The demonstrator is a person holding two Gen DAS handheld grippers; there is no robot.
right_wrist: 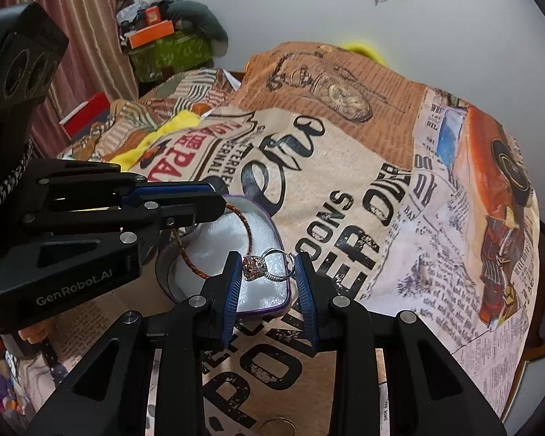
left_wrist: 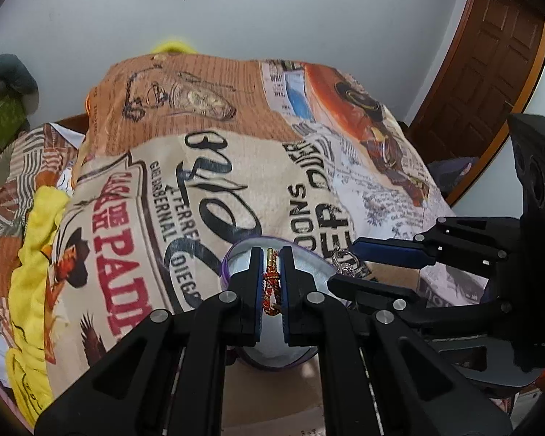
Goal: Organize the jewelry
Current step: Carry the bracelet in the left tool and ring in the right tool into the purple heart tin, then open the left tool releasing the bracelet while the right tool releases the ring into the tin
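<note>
Both tongs loaded over the box (right_wrist: 272,225), left (left_wrist: 271,254) clamped on bracelet (left_wrist: 270,283), right (right_wrist: 269,263) on ring (right_wrist: 269,265); neither piece yet laid down.

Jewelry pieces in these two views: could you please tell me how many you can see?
2: a ring between the right gripper's fingers, and a red-gold bracelet clamped by the left gripper, both over the purple-rimmed box. More may be hidden.

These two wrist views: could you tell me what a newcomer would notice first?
The right claw grips a silver ring with a large stone over a purple-rimmed white dish. The left claw pinches a red-and-gold braided bracelet over the same dish. Beneath lies a loud vintage-print cloth.
</note>
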